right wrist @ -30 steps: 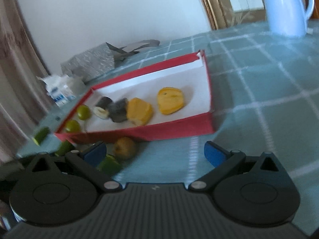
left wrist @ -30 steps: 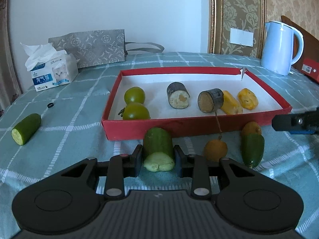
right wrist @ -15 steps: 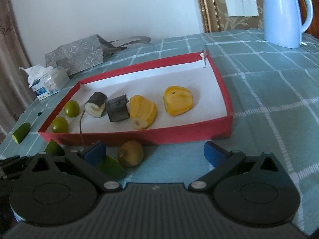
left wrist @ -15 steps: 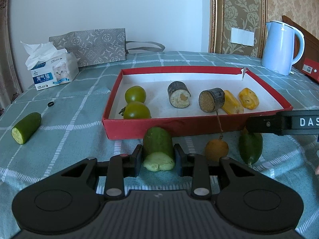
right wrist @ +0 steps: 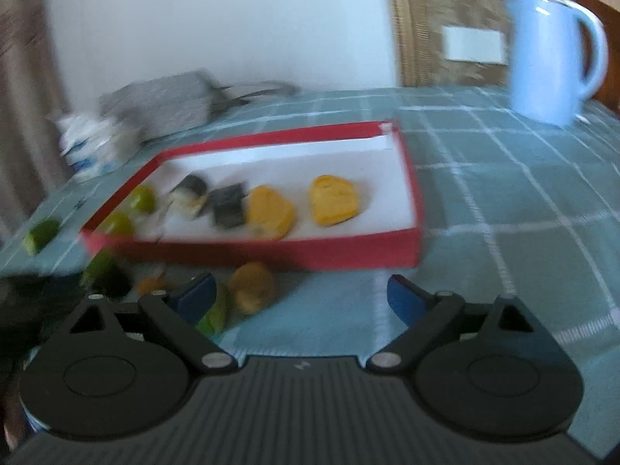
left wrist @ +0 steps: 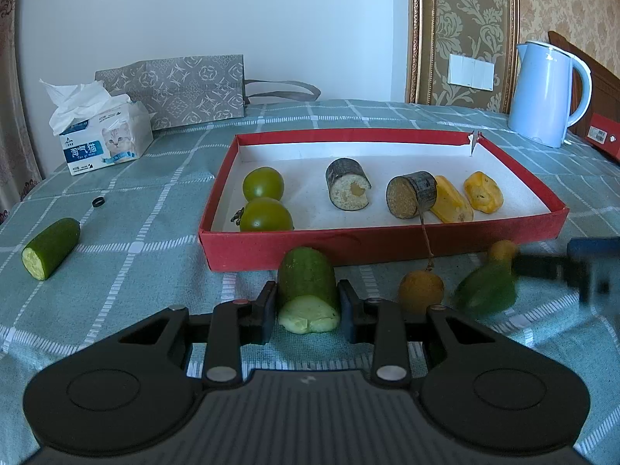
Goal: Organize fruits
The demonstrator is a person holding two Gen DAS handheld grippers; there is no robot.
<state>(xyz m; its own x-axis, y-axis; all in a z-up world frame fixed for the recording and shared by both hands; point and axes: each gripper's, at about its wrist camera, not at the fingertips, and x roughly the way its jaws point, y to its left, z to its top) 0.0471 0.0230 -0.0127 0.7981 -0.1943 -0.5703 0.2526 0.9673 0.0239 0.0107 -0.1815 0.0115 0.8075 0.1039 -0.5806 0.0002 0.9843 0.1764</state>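
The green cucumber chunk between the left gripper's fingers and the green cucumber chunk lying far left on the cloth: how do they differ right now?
The held green cucumber chunk sits clamped between the left gripper fingers, just in front of the red box; the loose green cucumber chunk lies free, well left of that box. The held one's pale cut end faces the camera squarely; the loose one's points down-left. Both are short, dark-skinned pieces outside the box.

The left gripper [left wrist: 308, 310] has a black ribbed housing carrying a small pale lightning-bolt mark, two round black discs at its front corners, and silver pivot screws on black linkage arms that end in dark pads. The right gripper [right wrist: 300, 296] is of the same build: black ribbed body with the same mark, round discs, and silver screws, but its fingertips [right wrist: 401, 300] carry blue pads.
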